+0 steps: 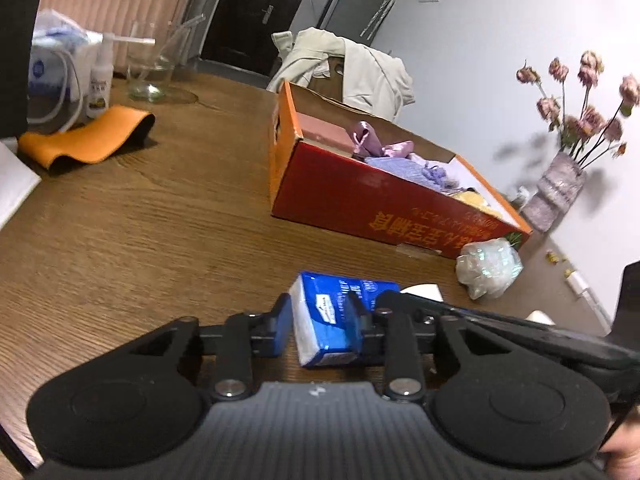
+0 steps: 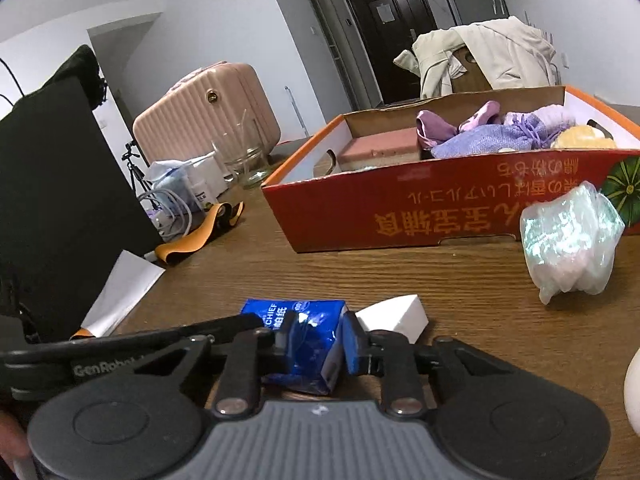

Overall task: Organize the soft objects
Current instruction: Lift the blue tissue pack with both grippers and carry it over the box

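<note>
A wooden table [image 1: 140,216] with a dark grain fills the near ground. At its far side a chair draped with a cream jacket [image 2: 488,56] stands before a dark door [image 2: 394,28]. White walls [image 1: 500,32] enclose the room. A ribbed pink suitcase [image 2: 208,120] sits far left, a grey cabinet [image 1: 360,0] beside the door, and a vase of dried pink flowers [image 1: 576,128] by the right wall.

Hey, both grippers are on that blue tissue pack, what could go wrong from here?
1. The left gripper and right gripper both close around the same tissue pack; pulling unevenly could tear or crush it.
2. The grippers sit very near each other and could collide.
3. Lifting toward the box may knock the plastic bag beside it.
</note>
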Available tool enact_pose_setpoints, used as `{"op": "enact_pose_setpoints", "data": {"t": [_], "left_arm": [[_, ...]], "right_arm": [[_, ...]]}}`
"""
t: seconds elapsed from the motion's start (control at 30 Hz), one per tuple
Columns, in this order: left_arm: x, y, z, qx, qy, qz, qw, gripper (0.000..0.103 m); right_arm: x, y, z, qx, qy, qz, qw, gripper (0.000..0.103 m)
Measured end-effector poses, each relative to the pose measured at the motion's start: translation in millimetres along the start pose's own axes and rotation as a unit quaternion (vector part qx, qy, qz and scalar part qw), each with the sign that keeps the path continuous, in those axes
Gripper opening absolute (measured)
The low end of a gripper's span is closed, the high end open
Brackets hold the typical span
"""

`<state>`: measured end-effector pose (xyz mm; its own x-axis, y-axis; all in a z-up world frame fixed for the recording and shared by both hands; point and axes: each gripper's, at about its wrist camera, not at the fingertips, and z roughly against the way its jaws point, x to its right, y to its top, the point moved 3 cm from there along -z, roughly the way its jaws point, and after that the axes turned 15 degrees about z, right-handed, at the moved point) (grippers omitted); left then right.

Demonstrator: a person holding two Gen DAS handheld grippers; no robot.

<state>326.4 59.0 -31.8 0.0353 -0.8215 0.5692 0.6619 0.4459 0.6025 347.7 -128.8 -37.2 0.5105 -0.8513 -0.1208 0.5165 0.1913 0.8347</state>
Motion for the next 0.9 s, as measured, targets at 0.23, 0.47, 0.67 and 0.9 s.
{"op": "enact_pose_setpoints", "data": {"t": [0.23, 0.47, 0.67, 0.9], "left_arm": [[18, -12, 28, 0.025, 0.001, -0.023, 0.9994, 0.023], [46, -36, 77, 0.052, -0.020, -0.045, 0.9974, 0.023], [70, -50, 99, 0.065, -0.036, -0.063, 0.9952, 0.023], [93, -34, 100, 0.077, -0.052, -0.073, 0.9931, 0.022]], "right_arm": [[-12, 2, 34, 0.020, -0.009, 0.018, 1.000, 0.013], [-24, -7, 94, 0.052, -0.012, 0.025, 0.998, 0.013], [-26, -15, 133, 0.076, -0.023, 0.024, 0.997, 0.013], [-8, 9, 146, 0.101, -0.021, 0.023, 0.994, 0.013]]}}
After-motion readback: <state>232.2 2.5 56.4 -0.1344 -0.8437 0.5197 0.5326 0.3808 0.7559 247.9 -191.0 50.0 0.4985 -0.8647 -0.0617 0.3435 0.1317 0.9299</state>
